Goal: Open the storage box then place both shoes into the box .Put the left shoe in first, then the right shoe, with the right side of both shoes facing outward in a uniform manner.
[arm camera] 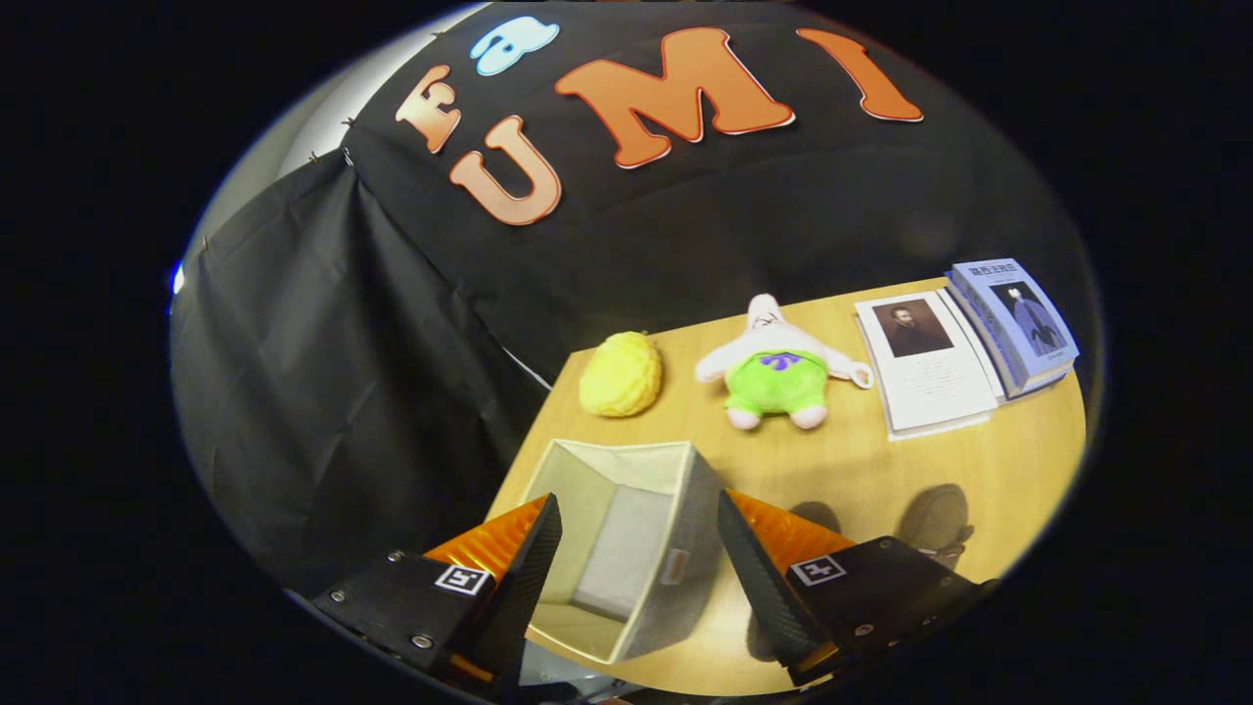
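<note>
Hovering above the table (881, 470), the claw (636, 558) has its two fingers spread wide apart, holding nothing. The storage box (626, 529) sits directly below and between them, open side up, so its pale inside floor and walls show from above. Its near wall falls between the fingertips, and its far rim reaches just beyond them. The box looks already open, so the opening step appears done.

No shoe can be seen on the table around the box. Beyond the box, farther from the claw, lie a yellow ball-like thing (621, 374), a plush toy (778, 367) in green shorts just to the right of it, and farther right again a white booklet (925, 367) touching a blue book (1018, 323).

What matters for the coming move is that the box mouth faces straight up at the claw and its longer side seems to run away from the fingers rather than across them. My guess is that a shoe would have to come down lengthwise along that line, after the claw turns away to find the left shoe first.
</note>
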The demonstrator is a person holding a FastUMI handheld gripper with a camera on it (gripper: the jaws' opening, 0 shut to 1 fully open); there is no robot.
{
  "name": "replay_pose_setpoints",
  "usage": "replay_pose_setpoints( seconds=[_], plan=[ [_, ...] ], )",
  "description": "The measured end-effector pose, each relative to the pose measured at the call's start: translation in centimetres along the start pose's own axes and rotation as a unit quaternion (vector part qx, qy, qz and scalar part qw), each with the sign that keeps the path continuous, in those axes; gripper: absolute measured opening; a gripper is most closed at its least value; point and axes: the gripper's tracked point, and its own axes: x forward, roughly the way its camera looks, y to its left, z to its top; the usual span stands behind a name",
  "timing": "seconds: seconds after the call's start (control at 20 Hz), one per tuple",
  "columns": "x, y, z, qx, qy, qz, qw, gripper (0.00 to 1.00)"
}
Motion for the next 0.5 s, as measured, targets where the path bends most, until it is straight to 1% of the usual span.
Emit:
replay_pose_setpoints(
  seconds=[0.15, 0.25, 0.35, 0.45, 0.5],
  plan=[
    [0.1, -4.0, -2.0, -0.018, 0.014, -0.041, 0.999, 0.96],
    [0.4, -6.5, -4.5, -0.034, 0.037, -0.065, 0.997, 0.96],
    [0.9, -8.4, -6.9, -0.05, 0.059, -0.077, 0.994, 0.96],
    [1.2, -10.3, -9.3, -0.061, 0.077, -0.093, 0.991, 0.92],
    [1.4, -11.0, -10.5, -0.065, 0.089, -0.097, 0.989, 0.86]
  ],
)
